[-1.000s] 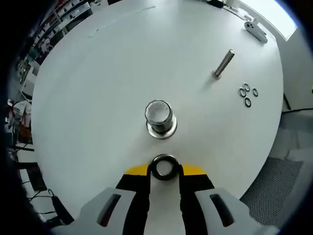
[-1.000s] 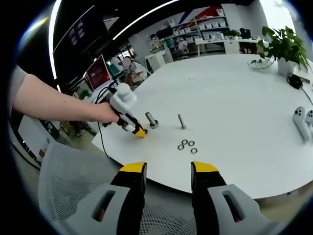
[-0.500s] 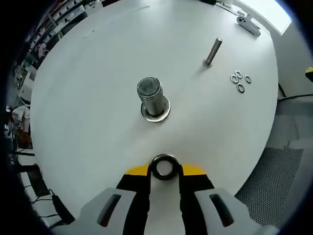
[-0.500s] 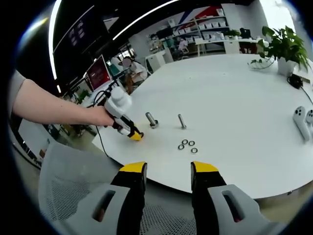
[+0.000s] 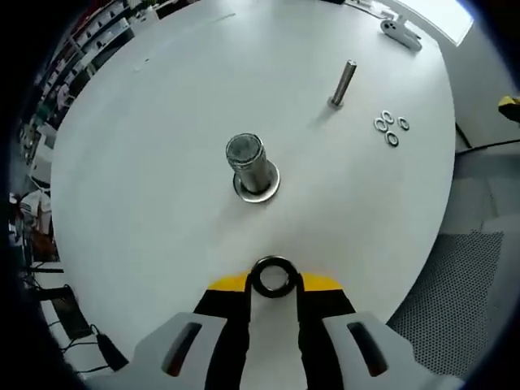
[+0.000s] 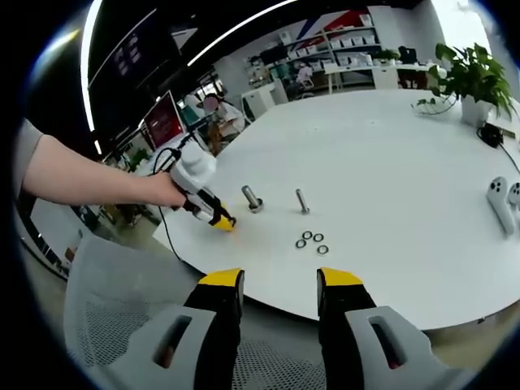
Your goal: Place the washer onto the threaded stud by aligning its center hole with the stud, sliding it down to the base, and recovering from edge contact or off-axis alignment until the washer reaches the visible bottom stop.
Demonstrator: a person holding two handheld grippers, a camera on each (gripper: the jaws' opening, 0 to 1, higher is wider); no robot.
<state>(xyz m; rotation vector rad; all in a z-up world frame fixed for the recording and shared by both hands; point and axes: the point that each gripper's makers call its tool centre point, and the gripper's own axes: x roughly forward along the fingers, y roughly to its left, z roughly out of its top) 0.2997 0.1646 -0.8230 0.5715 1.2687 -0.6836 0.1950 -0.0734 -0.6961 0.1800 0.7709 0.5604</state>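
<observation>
In the left gripper view my left gripper (image 5: pixel 274 279) is shut on a dark metal washer (image 5: pixel 273 277), held flat between the yellow tips. Ahead of it a thick threaded stud (image 5: pixel 249 164) stands upright on its round base flange on the white table (image 5: pixel 146 162). The washer is short of the stud and apart from it. In the right gripper view my right gripper (image 6: pixel 279 284) stands open, off the table's near edge, nothing between its fingers. There the left gripper (image 6: pixel 220 221), held by a person's hand, hovers just left of the thick stud (image 6: pixel 251 199).
A thinner stud (image 5: pixel 342 83) (image 6: pixel 301 201) stands further out, with several loose washers (image 5: pixel 388 130) (image 6: pixel 312 240) beside it. White controllers (image 6: pixel 502 201) lie at the right edge, a potted plant (image 6: pixel 469 77) at the far right. A mesh chair (image 6: pixel 122 325) sits below the near rim.
The left gripper with the washer has drawn back and lifted from the thick stud, which now looks smaller and further off. The right gripper has not moved.
</observation>
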